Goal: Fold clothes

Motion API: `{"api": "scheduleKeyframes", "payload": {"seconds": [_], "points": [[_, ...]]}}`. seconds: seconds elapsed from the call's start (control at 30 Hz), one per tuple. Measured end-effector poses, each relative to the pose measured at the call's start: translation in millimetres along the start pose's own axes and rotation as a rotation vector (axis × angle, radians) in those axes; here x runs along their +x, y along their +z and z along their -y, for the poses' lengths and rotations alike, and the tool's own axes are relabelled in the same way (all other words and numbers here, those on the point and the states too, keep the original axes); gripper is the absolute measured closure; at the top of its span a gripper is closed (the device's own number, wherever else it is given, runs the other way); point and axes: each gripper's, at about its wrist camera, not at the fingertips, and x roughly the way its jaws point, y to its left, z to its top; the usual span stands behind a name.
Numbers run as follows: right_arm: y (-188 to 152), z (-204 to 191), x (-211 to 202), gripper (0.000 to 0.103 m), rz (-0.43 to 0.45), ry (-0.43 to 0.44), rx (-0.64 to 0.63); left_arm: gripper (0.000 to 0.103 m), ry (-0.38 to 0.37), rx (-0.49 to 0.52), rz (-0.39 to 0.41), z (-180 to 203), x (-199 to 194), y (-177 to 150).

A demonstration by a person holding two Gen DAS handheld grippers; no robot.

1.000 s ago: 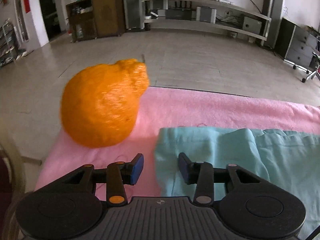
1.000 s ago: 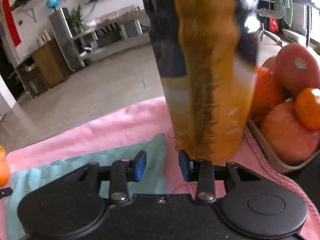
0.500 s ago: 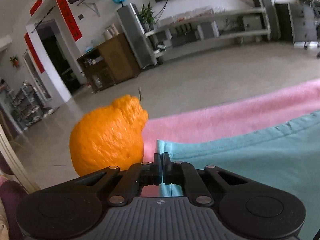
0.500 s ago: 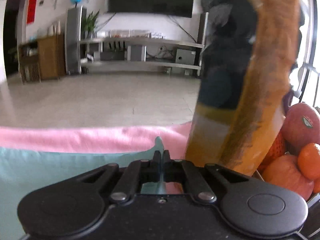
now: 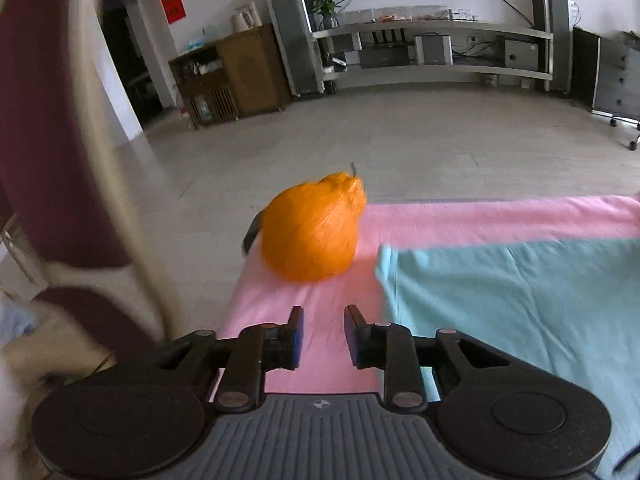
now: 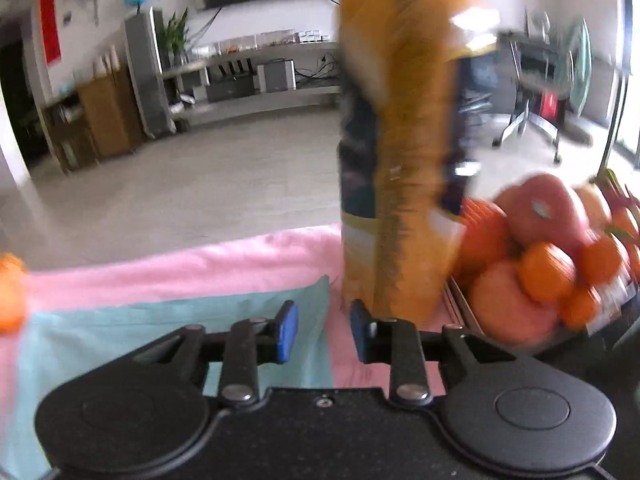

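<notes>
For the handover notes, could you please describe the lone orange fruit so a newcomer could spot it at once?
Start at the pink cloth covering the table. On it lies a teal garment; just past the garment's far left corner sits the orange fruit. It is alone, bumpy and knobbed on top, unlike the fruit heaped in the tray.

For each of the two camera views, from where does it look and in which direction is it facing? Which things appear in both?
Left wrist view: sits on the left gripper, above the pink cloth, facing the bumpy orange fruit and the room; its open fingers show.
Right wrist view: sits on the right gripper, facing the tall orange bottle and fruit tray; its open fingers show.
Shared: the teal garment, pink cloth, orange fruit and the far shelf.
</notes>
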Motion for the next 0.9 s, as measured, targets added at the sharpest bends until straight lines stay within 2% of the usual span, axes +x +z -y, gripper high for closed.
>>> {"api": "scheduleKeyframes", "payload": {"seconds": [0.1, 0.17, 0.3, 0.4, 0.43, 0.47, 0.5, 0.6, 0.63, 0.73, 0.9], "points": [[-7.0, 14.2, -59.1, 0.070, -0.022, 0.083, 0.087, 0.074, -0.054, -0.036, -0.035, -22.5, -44.7, -18.1], [-19.4, 24.5, -97.2, 0.064, -0.023, 0.130, 0.144, 0.072, -0.090, -0.060, -0.058, -37.5, -74.4, -30.1], [-58.6, 47.7, -132.0, 0.057, -0.040, 0.203, 0.257, 0.072, -0.124, -0.083, -0.121, -36.3, -66.3, -52.0], [-87.4, 60.6, -109.7, 0.058, -0.122, 0.233, 0.301, 0.071, -0.149, -0.101, -0.168, -35.3, -60.0, -68.5], [-94.4, 62.7, -99.2, 0.062, -0.149, 0.221, 0.304, 0.071, -0.158, -0.107, -0.184, -35.0, -57.8, -73.9], [-100.2, 64.5, -84.7, 0.071, -0.201, 0.187, 0.293, 0.071, -0.166, -0.112, -0.200, -34.7, -55.7, -79.4], [-102.3, 65.1, -70.7, 0.073, -0.253, 0.175, 0.280, 0.070, -0.174, -0.118, -0.215, -34.4, -53.6, -84.9], [-102.0, 65.7, -47.0, 0.074, -0.323, 0.189, 0.254, 0.071, -0.211, -0.136, -0.221, -38.3, -45.7, -91.8], [-101.7, 65.6, -44.0, 0.073, -0.331, 0.180, 0.248, 0.074, -0.229, -0.138, -0.214, -39.3, -43.0, -90.7], [-105.3, 64.1, -43.4, 0.073, -0.343, 0.149, 0.190, 0.075, -0.266, -0.110, -0.194, -36.9, -37.4, -88.6], [-109.5, 63.6, -44.4, 0.073, -0.349, 0.129, 0.147, 0.075, -0.267, -0.022, -0.185, -21.5, -26.5, -90.3]]}}
